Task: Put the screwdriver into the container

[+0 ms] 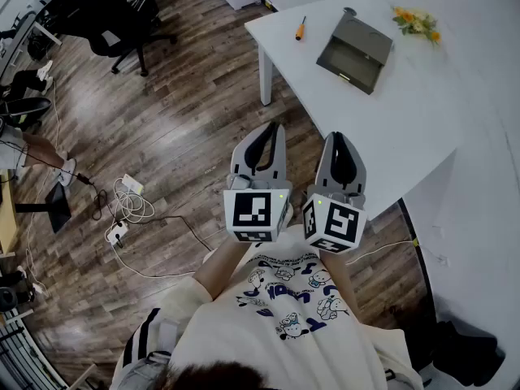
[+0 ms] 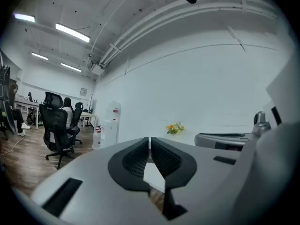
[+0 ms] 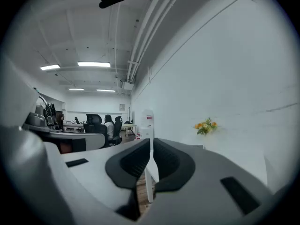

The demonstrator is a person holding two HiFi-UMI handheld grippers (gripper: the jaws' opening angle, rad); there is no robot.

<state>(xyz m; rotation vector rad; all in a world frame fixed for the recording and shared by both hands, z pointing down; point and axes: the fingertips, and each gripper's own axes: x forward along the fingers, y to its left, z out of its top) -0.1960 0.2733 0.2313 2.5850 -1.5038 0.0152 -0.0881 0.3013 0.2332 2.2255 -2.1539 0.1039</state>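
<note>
An orange-handled screwdriver (image 1: 300, 28) lies near the far left corner of the white table (image 1: 406, 112). To its right sits the open grey container (image 1: 355, 53), lid tilted back. Both grippers hang close to my chest, well short of the table's near edge. The left gripper (image 1: 270, 126) is shut with nothing between its jaws, its tips (image 2: 149, 139) meeting. The right gripper (image 1: 335, 136) is also shut and empty, jaws pressed together (image 3: 150, 140). Neither gripper view shows the screwdriver or container.
A small bunch of orange and yellow flowers (image 1: 418, 21) lies at the table's far right. Office chairs (image 1: 122, 19) stand on the wooden floor at the far left. Cables and a power strip (image 1: 122, 218) lie on the floor left of me. A water dispenser (image 2: 111, 125) stands by the wall.
</note>
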